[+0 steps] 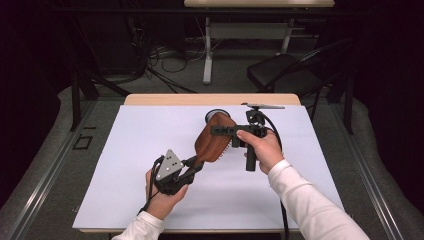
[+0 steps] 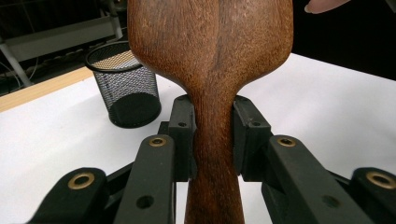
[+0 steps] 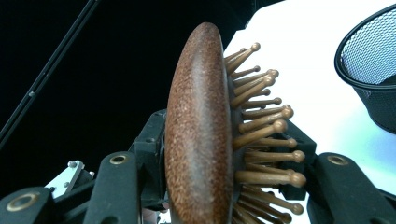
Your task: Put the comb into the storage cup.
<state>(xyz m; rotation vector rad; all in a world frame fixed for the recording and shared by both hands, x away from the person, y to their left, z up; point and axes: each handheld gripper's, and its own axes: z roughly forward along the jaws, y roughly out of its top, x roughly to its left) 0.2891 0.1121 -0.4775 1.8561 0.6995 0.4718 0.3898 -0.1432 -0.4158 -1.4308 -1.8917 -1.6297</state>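
While both hands meet over the white table (image 1: 150,145), the wooden hairbrush (image 1: 214,141) hangs above it, its long axis running from the left gripper (image 1: 189,168) at the near handle end up and away to the right gripper (image 1: 231,136) at the head. Left jaws stand narrow, clamped on the handle's waist (image 2: 212,135). Right jaws pinch the head across its thickness, one pad on the smooth back (image 3: 198,140), the other among the bristles (image 3: 266,135). Just beyond the head stands the black mesh cup (image 2: 123,84); the right hand is nearer to it, so any handover likely favours that side.
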